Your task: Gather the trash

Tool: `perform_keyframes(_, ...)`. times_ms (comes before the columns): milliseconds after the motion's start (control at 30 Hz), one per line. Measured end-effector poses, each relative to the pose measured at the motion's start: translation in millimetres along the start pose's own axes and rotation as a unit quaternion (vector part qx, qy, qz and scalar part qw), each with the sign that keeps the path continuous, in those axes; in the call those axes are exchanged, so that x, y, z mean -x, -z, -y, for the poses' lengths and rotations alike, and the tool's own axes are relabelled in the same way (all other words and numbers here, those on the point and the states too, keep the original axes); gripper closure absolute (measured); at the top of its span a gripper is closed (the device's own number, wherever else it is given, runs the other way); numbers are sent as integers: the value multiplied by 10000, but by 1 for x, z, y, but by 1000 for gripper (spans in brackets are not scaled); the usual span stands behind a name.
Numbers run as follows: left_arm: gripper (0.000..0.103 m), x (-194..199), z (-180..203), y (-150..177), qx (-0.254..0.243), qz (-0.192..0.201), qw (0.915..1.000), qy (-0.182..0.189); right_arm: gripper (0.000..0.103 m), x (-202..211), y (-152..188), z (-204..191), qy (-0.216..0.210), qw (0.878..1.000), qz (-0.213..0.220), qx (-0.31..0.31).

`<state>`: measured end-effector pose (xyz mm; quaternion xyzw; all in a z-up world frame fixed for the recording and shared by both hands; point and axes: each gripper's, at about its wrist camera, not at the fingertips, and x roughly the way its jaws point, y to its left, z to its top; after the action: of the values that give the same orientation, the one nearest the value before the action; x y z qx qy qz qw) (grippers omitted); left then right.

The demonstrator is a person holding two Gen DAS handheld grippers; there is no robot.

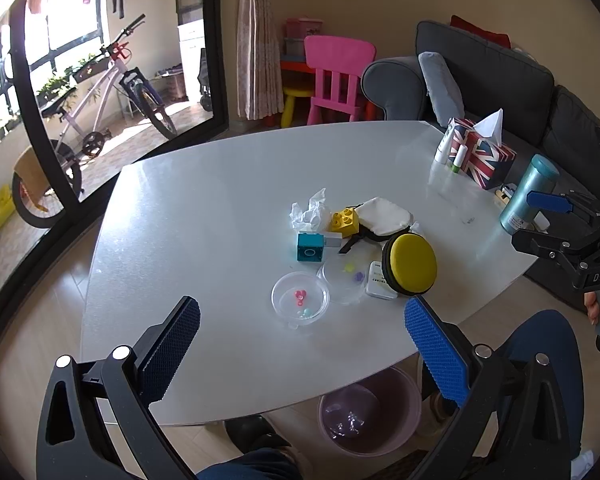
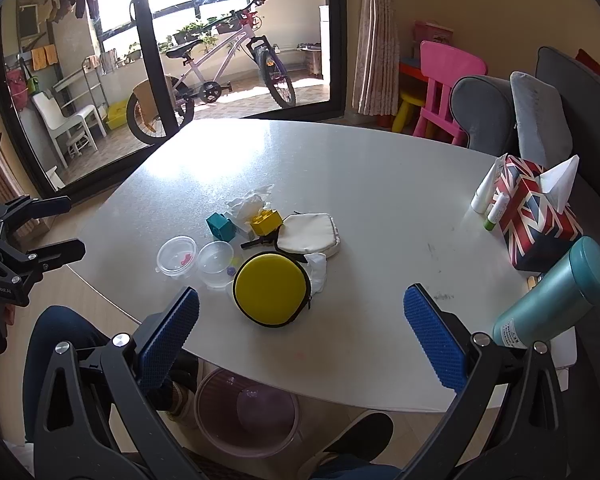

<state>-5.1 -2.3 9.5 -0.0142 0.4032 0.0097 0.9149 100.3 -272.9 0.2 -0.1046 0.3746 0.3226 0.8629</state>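
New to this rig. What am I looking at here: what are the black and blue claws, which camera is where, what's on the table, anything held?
No robot: a person holds a two-finger gripper in each hand, each carrying a fisheye camera looking along its blue-padded fingers. One picture is from the left gripper, the other from the right gripper; each also shows at the edge of the other's view. Both are open and hold nothing. On the white table lie a crumpled tissue, toy blocks, two clear plastic cups, a round yellow case, a white pouch, a flag tissue box and a teal bottle. A pink bin sits on the floor below.
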Motion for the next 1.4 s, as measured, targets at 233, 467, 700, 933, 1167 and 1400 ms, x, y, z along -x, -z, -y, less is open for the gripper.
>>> perform_keyframes(233, 5, 0, -1, 0, 6, 3, 10000, -2, 3, 0, 0, 0, -5, 10000, -3, 5)
perform_keyframes(467, 5, 1, -1, 1, 3, 3, 10000, 3, 3, 0, 1, -1, -6, 10000, 2, 0)
perform_keyframes(700, 5, 1, -1, 1, -6, 5, 10000, 14, 3, 0, 0, 0, -7, 10000, -5, 0)
perform_keyframes(933, 5, 1, -1, 1, -7, 2, 10000, 6, 3, 0, 1, -1, -13, 10000, 4, 9)
perform_keyframes(1167, 5, 0, -1, 1, -16, -11, 10000, 11, 3, -4, 3, -5, -39, 10000, -25, 23)
perform_keyframes(1400, 5, -4, -3, 1, 16, -42, 10000, 2, 3, -21, 3, -5, -67, 9998, -174, 44)
